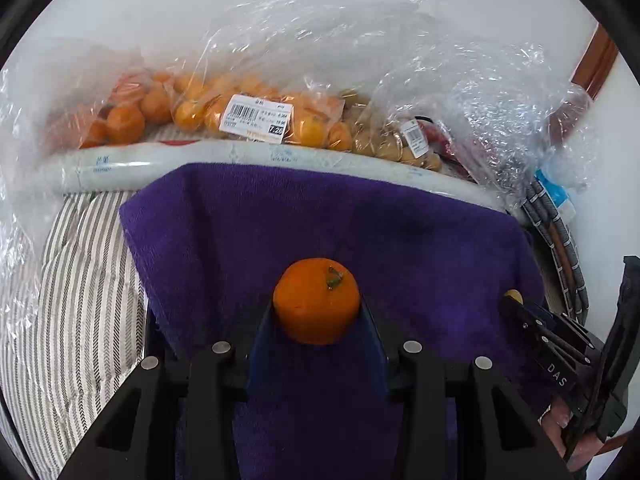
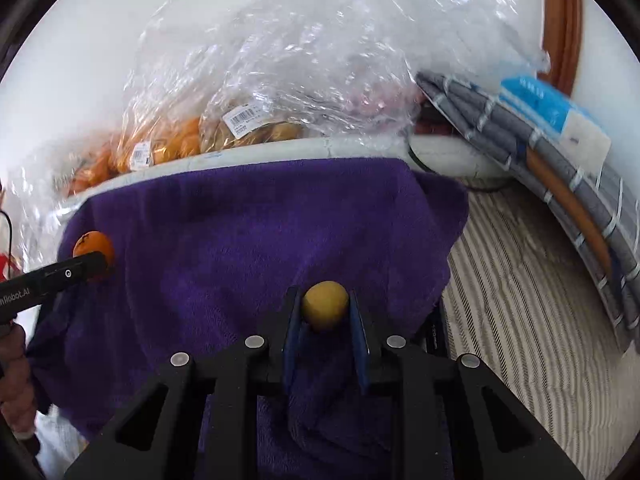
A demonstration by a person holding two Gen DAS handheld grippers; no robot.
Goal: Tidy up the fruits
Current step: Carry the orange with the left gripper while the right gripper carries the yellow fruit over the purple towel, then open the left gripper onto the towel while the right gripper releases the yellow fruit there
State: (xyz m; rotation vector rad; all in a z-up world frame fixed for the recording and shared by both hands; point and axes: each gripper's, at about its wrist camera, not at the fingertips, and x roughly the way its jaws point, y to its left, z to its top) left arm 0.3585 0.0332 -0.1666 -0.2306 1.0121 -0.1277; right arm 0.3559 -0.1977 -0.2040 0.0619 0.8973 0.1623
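My left gripper [image 1: 317, 312] is shut on an orange tangerine [image 1: 316, 306] with a green stem, held just over a purple towel [image 1: 320, 220]. My right gripper [image 2: 325, 306] is shut on a small yellow-brown fruit [image 2: 325, 306] above the same towel [image 2: 256, 232]. In the right wrist view the tangerine [image 2: 94, 246] and the left gripper's finger [image 2: 68, 272] show at the far left. In the left wrist view the right gripper [image 1: 520, 304] shows at the right edge, with a bit of yellow fruit at its tip.
Clear plastic bags of oranges [image 1: 192, 108] and small brown fruits [image 1: 384, 136] lie behind the towel in a white tray [image 1: 120, 164]. Striped cloth [image 1: 72, 280] covers the surface. Grey folded fabric [image 2: 560, 184] and a blue pack [image 2: 544, 104] lean at the right.
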